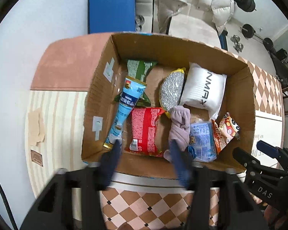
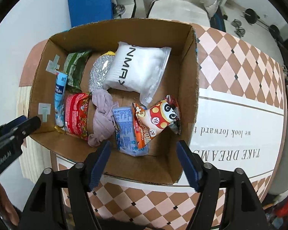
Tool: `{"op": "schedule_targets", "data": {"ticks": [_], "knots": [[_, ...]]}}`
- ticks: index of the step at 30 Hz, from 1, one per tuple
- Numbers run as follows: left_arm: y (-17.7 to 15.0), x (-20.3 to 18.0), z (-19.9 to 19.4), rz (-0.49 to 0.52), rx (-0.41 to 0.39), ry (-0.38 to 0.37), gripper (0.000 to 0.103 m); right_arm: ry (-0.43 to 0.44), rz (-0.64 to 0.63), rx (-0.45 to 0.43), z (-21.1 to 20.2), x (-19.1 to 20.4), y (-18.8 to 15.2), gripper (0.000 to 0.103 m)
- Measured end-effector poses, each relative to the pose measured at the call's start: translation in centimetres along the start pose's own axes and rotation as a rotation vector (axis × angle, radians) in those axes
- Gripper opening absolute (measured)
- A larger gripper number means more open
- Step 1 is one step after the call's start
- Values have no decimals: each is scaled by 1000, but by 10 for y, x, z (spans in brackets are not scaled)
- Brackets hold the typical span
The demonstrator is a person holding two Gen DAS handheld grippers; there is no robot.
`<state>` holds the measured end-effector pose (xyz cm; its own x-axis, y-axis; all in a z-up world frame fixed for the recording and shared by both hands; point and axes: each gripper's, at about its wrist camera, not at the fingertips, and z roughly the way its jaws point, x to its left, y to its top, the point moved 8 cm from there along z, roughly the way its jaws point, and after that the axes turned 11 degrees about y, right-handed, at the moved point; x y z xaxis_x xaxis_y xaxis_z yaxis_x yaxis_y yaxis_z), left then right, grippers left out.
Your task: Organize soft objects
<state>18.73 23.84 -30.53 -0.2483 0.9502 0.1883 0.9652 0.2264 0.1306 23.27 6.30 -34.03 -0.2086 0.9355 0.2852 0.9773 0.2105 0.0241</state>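
Observation:
An open cardboard box (image 1: 174, 48) (image 2: 188, 88) on the table holds soft goods: a white pillow pack (image 1: 203, 88) (image 2: 138, 69), a lilac knotted cloth (image 1: 179, 126) (image 2: 102, 115), a red noodle pack (image 1: 146, 130) (image 2: 75, 113), a light blue tube pack (image 1: 124, 107) (image 2: 60, 99), a green pack (image 1: 141, 71) (image 2: 75, 69), a silver scourer (image 1: 171, 92) (image 2: 99, 72), a blue tissue pack (image 1: 201, 140) (image 2: 128, 128) and a panda snack bag (image 1: 225, 130) (image 2: 157, 118). My left gripper (image 1: 146, 153) is open and empty above the box's near edge. My right gripper (image 2: 144, 155) is open and empty over the near right part of the box.
The round table has a checkered and lettered cloth (image 2: 240, 72). A blue mat (image 1: 111, 7) leans on the wall behind. A white puffer jacket (image 1: 197, 3) hangs on a chair. Dumbbells (image 1: 238, 44) and barbells lie on the floor at the right.

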Motion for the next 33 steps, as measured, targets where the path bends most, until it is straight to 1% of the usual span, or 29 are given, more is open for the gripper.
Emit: {"op": "schedule_targets", "data": {"ticks": [1, 3, 4, 5, 6, 7, 12, 16, 18, 24, 30, 33], "knots": [[0, 0, -3, 0, -14, 9, 85, -7, 6, -15, -2, 0, -2, 84], [0, -1, -4, 4, -28, 14, 90, -22, 16, -32, -3, -1, -4, 88], [0, -1, -4, 5, -30, 16, 92, -29, 21, -44, -5, -2, -5, 89], [-1, -1, -5, 7, -33, 18, 93, -33, 23, -50, -6, -3, -6, 89], [-1, -1, -5, 5, -37, 22, 94, -40, 31, -58, -7, -5, -8, 93], [0, 0, -6, 2, -43, 22, 94, -39, 35, -63, -9, -6, -9, 103], [-1, 1, -12, -1, -60, 24, 94, -46, 58, -85, -14, -10, -13, 103], [-5, 1, -30, 9, -96, 33, 94, -52, 50, -113, -28, -9, -18, 103], [-8, 1, -42, 8, -117, 26, 94, -50, 46, -134, -39, -6, -21, 103], [-23, 3, -95, 6, -193, -4, 94, -28, 31, -225, -94, 3, -40, 103], [-40, 9, -161, 6, -292, -22, 94, 2, 15, -329, -165, 15, -69, 103], [-48, 10, -184, 9, -320, -33, 94, 1, -6, -382, -200, 24, -84, 103]]}}
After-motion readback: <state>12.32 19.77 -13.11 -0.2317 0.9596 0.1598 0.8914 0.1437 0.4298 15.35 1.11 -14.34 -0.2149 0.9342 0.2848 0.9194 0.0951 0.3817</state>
